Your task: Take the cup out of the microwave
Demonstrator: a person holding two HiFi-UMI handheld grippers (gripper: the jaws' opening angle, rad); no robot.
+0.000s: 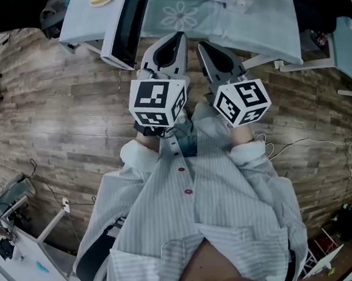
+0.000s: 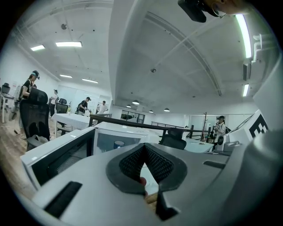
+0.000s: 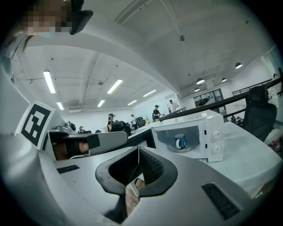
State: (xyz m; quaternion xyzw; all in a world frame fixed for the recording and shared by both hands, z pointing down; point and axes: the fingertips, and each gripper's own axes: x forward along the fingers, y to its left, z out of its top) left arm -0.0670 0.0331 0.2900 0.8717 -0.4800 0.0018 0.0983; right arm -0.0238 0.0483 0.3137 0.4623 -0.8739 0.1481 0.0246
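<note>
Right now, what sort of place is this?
Likely an open-plan office or lab: ceiling strip lights, an office chair, and people working at tables in the background.

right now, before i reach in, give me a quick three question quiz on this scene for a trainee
1. True or false: the door of the microwave stands open.
2. Where is the blue cup? A on top of the microwave; B inside it; C beside it.
3. Fill in: the right gripper's jaws are ____.
Key: 1 true; 2 B; 3 shut, with nothing between them.
</note>
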